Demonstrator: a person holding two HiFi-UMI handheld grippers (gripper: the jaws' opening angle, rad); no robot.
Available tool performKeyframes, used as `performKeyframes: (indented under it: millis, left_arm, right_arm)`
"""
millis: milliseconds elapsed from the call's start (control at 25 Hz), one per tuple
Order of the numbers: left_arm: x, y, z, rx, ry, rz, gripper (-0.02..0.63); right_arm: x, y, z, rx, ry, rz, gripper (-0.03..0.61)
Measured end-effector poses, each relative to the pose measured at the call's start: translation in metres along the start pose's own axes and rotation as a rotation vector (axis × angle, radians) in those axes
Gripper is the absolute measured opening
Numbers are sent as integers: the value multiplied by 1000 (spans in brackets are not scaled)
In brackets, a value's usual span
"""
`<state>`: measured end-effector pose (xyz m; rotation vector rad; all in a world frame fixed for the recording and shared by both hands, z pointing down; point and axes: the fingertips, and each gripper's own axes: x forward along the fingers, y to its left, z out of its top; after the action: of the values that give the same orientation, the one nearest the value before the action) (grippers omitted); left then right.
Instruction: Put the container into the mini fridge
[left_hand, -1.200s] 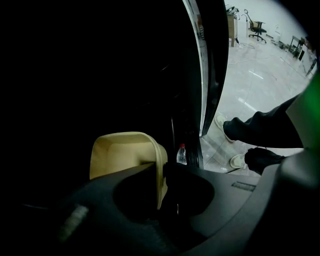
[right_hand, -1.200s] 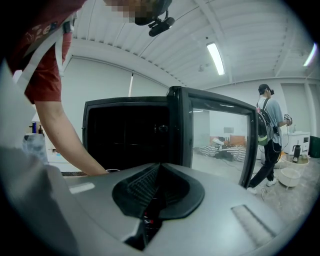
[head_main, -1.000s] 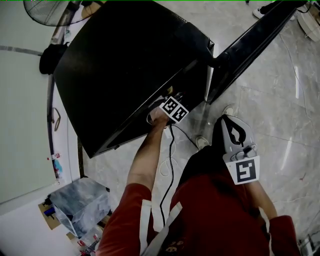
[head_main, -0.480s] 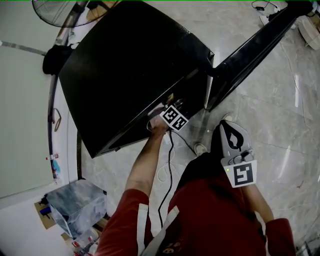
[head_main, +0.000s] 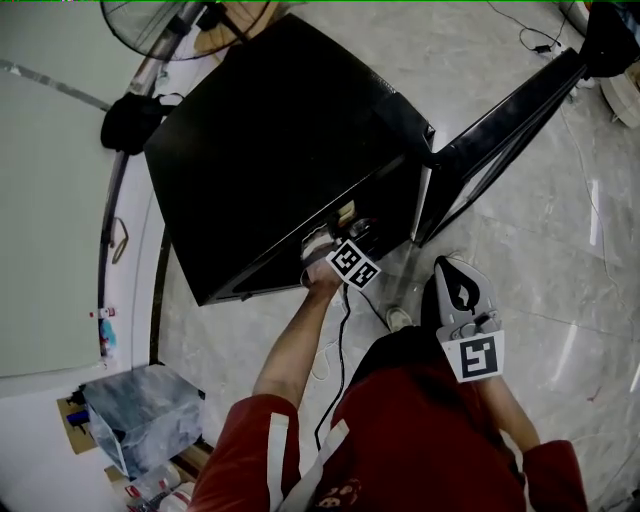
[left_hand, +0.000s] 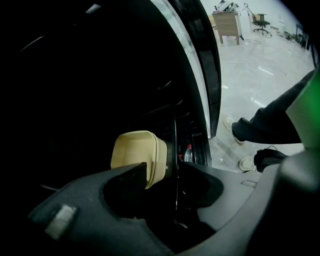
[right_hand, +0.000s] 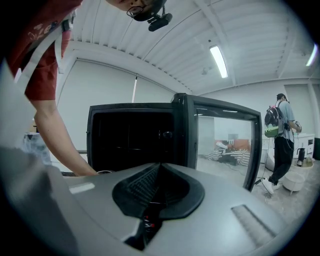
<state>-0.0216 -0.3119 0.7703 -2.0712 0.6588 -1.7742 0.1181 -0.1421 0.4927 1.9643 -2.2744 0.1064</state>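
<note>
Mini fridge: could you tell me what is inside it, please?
A pale yellow container sits inside; everything around and behind it is lost in darkness.

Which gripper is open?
The left gripper, at the mini fridge: its jaws have just been opening, gripping nothing, the cream container just ahead. On the right gripper the jaws are together.

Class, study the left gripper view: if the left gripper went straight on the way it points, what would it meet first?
Probably the cream container inside the mini fridge, just ahead. On the left gripper the jaws have just been opening and do not press it; depth is unclear.
</note>
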Motion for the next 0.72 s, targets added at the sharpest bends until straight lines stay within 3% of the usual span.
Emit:
performKeyframes:
  millis: [480, 600, 720]
  left_arm:
    - [-65, -44, -16, -93, -65, -34, 207]
    - [-89, -57, -19, -171, -103, -45, 207]
    - [-118, -53, -17, -248, -155, -5, 207]
  right_arm:
    - [4, 12, 13, -16, -30, 38, 0]
    - [3, 18, 14, -14, -26, 59, 0]
    - [5, 19, 16, -31, -23, 79, 0]
